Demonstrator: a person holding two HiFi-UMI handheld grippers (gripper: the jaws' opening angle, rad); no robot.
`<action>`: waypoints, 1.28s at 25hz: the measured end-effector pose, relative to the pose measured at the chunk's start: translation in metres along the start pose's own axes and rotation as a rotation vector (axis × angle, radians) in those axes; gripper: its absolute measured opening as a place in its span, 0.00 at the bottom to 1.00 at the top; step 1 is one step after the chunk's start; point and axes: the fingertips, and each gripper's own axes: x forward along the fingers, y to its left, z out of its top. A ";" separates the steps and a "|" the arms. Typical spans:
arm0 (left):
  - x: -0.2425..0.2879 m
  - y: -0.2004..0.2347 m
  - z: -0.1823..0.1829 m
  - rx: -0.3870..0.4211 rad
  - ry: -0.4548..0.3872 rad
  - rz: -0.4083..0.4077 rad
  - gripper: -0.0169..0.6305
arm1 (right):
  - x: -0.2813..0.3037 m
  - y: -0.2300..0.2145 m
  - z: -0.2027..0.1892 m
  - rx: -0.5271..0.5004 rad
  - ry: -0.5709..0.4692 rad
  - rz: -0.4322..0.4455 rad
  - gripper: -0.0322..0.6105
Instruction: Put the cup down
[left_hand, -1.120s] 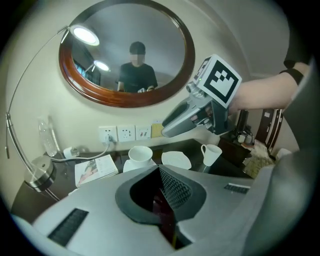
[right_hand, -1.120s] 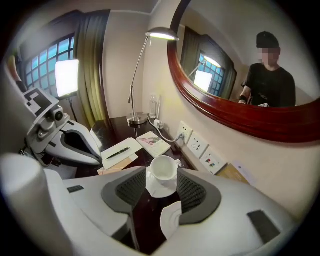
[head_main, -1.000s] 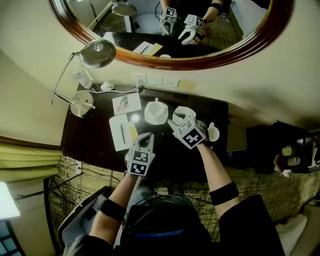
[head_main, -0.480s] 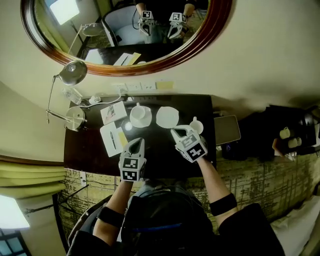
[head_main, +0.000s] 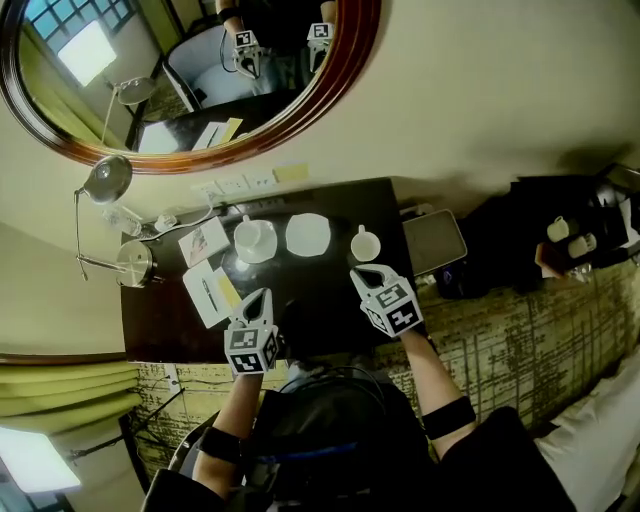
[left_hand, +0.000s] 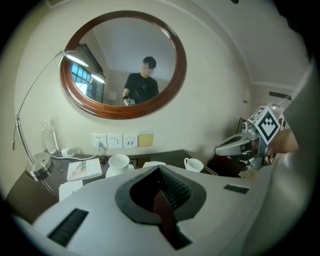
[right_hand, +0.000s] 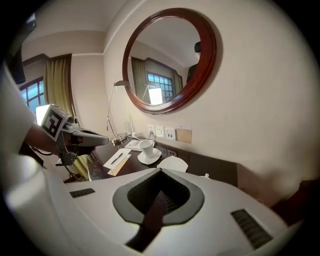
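The white cup (head_main: 365, 243) stands upright on the dark desk (head_main: 320, 290), near its right edge and just beside the empty saucer (head_main: 307, 234). The left gripper (head_main: 261, 297) and right gripper (head_main: 360, 274) hover over the desk's near side, both clenched on nothing, with bare desktop between them

The right gripper (head_main: 361, 273) now sits back from the cup (head_main: 366, 243), near the front edge of the table (head_main: 340, 200). A second ago it reached over the saucer (head_main: 307, 234) beside the cup. Its jaws, seemingly apart then, are now closed and empty. The left gripper (head_main: 262, 296) has also drawn back toward that edge. The head view has swung, so the mirror (head_main: 180, 80) lies farther up and left.
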 end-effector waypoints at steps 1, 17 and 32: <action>0.000 -0.002 -0.001 -0.011 -0.003 -0.001 0.03 | -0.002 -0.001 -0.005 0.007 0.006 -0.002 0.05; 0.005 -0.032 -0.009 0.060 0.017 -0.065 0.03 | 0.002 0.014 -0.027 -0.005 0.070 0.059 0.05; 0.071 -0.108 -0.023 0.178 0.101 -0.205 0.03 | 0.047 -0.067 -0.053 -0.161 0.249 0.015 0.63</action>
